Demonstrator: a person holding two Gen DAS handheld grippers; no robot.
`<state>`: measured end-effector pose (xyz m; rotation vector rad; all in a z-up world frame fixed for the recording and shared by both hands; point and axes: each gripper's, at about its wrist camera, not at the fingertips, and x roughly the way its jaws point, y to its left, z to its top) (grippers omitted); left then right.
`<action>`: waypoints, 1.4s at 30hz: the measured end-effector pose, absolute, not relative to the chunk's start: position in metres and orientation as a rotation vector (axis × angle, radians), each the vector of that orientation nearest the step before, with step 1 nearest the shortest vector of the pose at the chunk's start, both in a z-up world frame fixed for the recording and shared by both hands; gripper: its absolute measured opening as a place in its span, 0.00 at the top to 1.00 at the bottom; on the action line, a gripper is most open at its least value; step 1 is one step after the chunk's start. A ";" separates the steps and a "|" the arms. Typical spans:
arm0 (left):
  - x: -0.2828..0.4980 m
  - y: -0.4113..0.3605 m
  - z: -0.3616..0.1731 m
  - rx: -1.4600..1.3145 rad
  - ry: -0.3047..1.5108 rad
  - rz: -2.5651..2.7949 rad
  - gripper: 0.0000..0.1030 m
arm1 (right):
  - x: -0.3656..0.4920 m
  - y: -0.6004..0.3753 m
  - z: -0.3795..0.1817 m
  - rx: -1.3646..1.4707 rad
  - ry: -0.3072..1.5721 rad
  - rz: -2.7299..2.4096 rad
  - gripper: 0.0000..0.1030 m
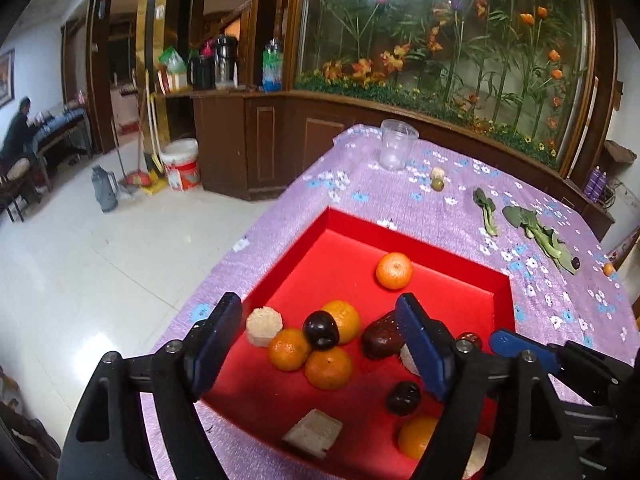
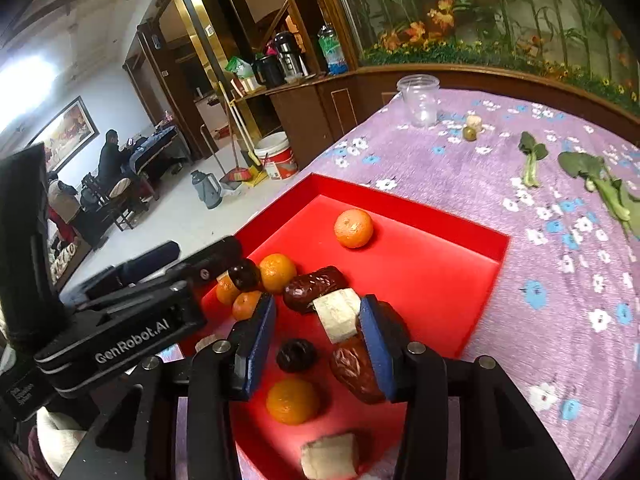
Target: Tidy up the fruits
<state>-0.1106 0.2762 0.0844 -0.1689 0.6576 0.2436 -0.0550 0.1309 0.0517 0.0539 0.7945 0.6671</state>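
The left gripper (image 1: 320, 344) hangs over the near-left part of the red tray (image 1: 420, 236) with its jaws spread wide and nothing pressed between the blue pads; a dark plum (image 1: 321, 330) sitting on three clustered oranges (image 1: 328, 368) shows in the gap below. The right gripper (image 2: 318, 344) stands partly open above the tray's near side, its pads clear of the fruit: a dark plum (image 2: 297, 355) lies in the gap, and a brown date (image 2: 356, 368) lies just inside its right pad, though whether it touches that pad cannot be told. A lone orange (image 1: 394, 270) rests apart, near the tray's far wall. The tray sits on a purple flowered cloth (image 1: 440, 184).

The left view alone shows a round pale chunk (image 1: 264, 326) beside the cluster, a pale cube (image 1: 314, 432) at the near edge, and a small orange (image 1: 608, 269) far right on the cloth. The right view alone shows the left gripper's lettered body from the side, a long date (image 2: 316, 286) touching a pale slab (image 2: 338, 314). Both show the clear cup (image 2: 420, 100), leafy greens (image 2: 600, 184) and a seated person (image 2: 110, 156) across the room
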 end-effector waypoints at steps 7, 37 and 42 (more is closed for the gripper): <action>-0.149 0.243 0.117 -0.021 0.463 0.405 0.01 | -0.088 0.106 0.060 0.026 0.726 0.610 0.41; -0.180 0.217 0.098 -0.107 0.555 0.409 0.00 | -0.159 0.094 0.046 -0.148 0.614 0.521 0.17; -0.178 0.216 0.094 -0.104 0.568 0.405 0.00 | -0.155 0.094 0.043 -0.143 0.629 0.510 0.16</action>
